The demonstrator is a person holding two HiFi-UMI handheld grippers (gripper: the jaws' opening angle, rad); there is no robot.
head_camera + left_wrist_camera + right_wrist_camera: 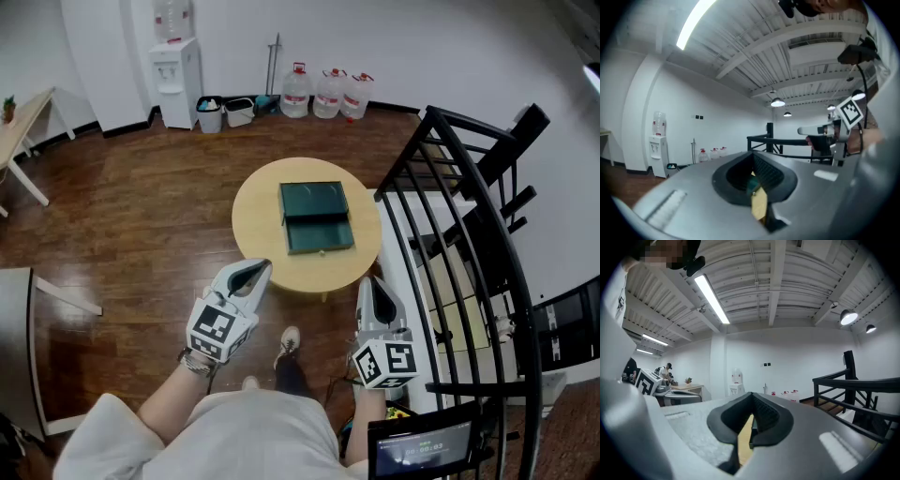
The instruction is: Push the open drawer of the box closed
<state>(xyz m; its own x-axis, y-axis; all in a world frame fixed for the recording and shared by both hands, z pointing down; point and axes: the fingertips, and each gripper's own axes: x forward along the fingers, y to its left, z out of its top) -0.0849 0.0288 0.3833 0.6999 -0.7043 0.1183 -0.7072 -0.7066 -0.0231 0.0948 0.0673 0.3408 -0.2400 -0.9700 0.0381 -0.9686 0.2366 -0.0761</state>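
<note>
A dark green box (pixel 314 200) sits on the round wooden table (pixel 258 220), and its drawer (pixel 320 232) is pulled out toward me. Both grippers hover short of the table's near edge, apart from the box. My left gripper (pixel 253 270) is at the left, with jaws together and nothing held. My right gripper (pixel 373 284) is at the right, also shut and empty. In the left gripper view the jaws (pixel 753 159) meet, and a thin slit between them shows tan table. The right gripper view shows closed jaws (pixel 752 398) too.
A black stair railing (pixel 469 216) stands close on the right of the table. Water bottles (pixel 326 94), a dispenser (pixel 176 80) and bins (pixel 211 114) line the far wall. A white desk (pixel 14 131) is at far left. My shoe (pixel 288 342) is below the table edge.
</note>
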